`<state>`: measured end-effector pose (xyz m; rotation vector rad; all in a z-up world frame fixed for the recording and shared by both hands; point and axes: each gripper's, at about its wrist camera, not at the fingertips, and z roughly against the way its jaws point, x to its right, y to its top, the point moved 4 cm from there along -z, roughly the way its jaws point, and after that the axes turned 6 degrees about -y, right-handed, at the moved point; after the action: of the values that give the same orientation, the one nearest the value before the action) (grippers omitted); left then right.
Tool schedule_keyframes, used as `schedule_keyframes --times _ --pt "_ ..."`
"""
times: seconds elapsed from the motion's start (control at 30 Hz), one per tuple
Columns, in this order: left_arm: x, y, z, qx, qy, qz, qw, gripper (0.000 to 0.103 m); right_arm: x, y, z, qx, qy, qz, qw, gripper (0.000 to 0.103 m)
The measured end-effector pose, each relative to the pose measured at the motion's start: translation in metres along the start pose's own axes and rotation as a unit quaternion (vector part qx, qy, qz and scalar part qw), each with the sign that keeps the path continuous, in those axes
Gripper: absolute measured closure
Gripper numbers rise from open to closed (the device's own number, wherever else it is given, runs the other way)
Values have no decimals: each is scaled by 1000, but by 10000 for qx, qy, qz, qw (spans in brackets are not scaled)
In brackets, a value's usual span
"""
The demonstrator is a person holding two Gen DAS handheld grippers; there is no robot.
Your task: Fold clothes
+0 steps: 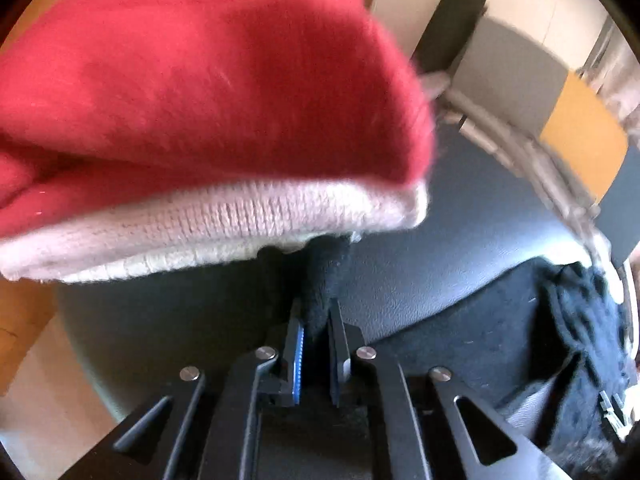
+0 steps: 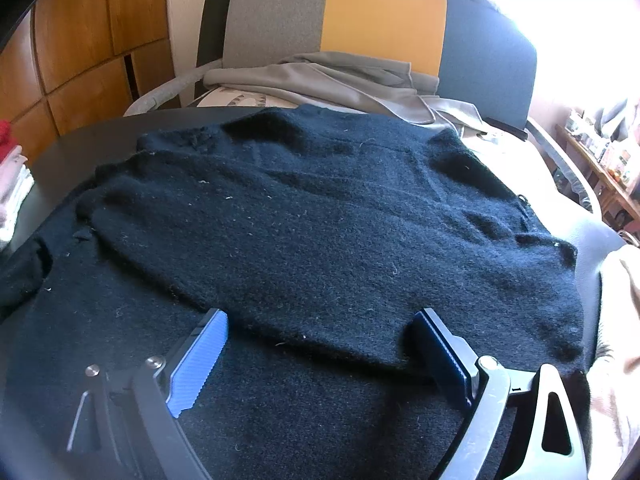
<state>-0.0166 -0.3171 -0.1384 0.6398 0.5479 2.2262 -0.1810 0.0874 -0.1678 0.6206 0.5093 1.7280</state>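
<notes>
A black knit sweater (image 2: 320, 216) lies spread on a dark round table (image 2: 56, 152), its near part folded over itself. My right gripper (image 2: 320, 326) stands open just above it, one blue-padded finger on each side of the folded edge, pads not pressing. In the left wrist view my left gripper (image 1: 316, 312) is shut on a narrow piece of the black sweater (image 1: 325, 276) that rises from between its pads. More of that sweater (image 1: 520, 320) lies to the right. A folded red garment (image 1: 200, 80) on a pale pink knit (image 1: 240, 220) fills the view just beyond the left gripper.
The red and pale stack (image 2: 12, 176) sits at the table's left edge. Behind the table stands a chair with a grey, orange and blue back (image 2: 384, 20), with a grey garment (image 2: 320, 76) heaped on it. Wooden cupboards (image 2: 80, 40) stand at the left, a cluttered shelf (image 2: 600, 152) at the right.
</notes>
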Motion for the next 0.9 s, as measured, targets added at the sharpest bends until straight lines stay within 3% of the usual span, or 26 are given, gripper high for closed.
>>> schedule_keyframes --times 0.2,0.37,0.53,0.63,0.73,0.9 --pt "56 9 47 827 -833 -420 9922 96 0 0 0 4 2 -3 10000 8" --pt "142 18 63 1008 -1707 -976 9753 96 2 -1 1 27 90 -92 9999 8" --pt "245 4 38 658 -2545 -1728 9492 96 4 0 2 54 182 -161 9997 8" --pt "302 -12 3 322 -2792 -2172 9348 96 6 0 2 76 264 -229 9994 8" --pt "330 -35 -37 -156 -2785 -2485 9276 96 8 -1 2 78 325 -268 9991 8" --pt "326 -67 -57 -654 -2705 -2714 9214 95 8 -1 1 54 395 -274 9988 7"
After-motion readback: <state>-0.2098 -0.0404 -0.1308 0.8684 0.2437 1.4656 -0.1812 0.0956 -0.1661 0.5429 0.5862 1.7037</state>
